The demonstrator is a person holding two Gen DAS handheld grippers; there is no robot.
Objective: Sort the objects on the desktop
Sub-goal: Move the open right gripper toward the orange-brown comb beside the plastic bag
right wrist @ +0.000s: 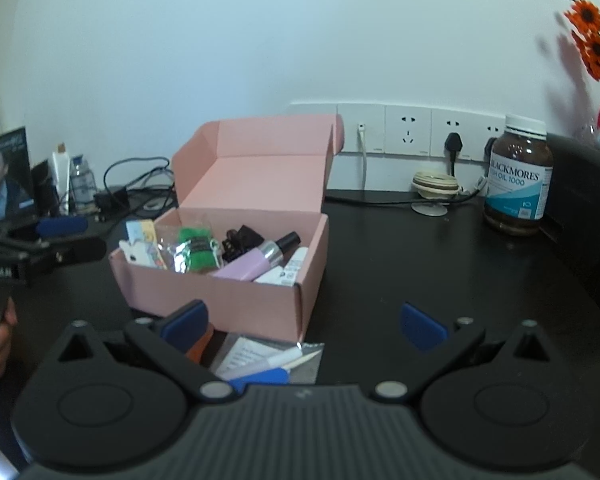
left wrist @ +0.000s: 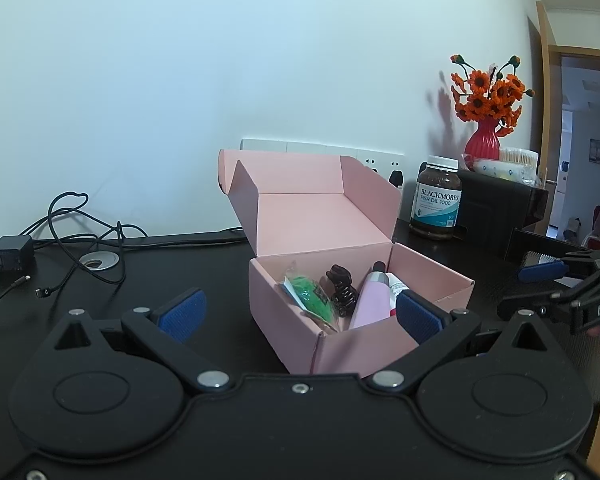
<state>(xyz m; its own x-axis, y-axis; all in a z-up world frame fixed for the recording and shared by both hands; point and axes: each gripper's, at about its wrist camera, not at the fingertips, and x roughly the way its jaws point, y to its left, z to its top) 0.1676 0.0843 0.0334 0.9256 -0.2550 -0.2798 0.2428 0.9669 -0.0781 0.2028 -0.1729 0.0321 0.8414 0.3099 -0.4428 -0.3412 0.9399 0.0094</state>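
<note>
left gripper [left wrist: 300,312]: jaws wide apart, holding nothing; we see its blue pads straddle the near corner of the pink box [left wrist: 352,344] without touching it.
right gripper [right wrist: 304,326]: jaws wide apart, empty; it hangs over the clear packet [right wrist: 268,360] on the black desk [right wrist: 420,264], just near of the box.
step in hand: we judge it is fetching that packet. We would lower the right jaws flat over it, pinch the stiffer middle where the white pen-like piece lies, lift clear of the box wall, then drop it in.
risk: thin film may slide on the desk; the left gripper could steady the box.
box contents, left to right: 1 card pack [right wrist: 142,248], 1 green packet [right wrist: 194,252], 1 black hair clip [right wrist: 240,240], 1 lilac bottle [right wrist: 256,260], 1 white tube [right wrist: 288,272].
outside box: 1 clear packet, 1 orange item [right wrist: 200,348] partly hidden, 1 fish oil jar [right wrist: 518,180] far right.
counts: 2 grippers, 1 box, 5 items inside.
</note>
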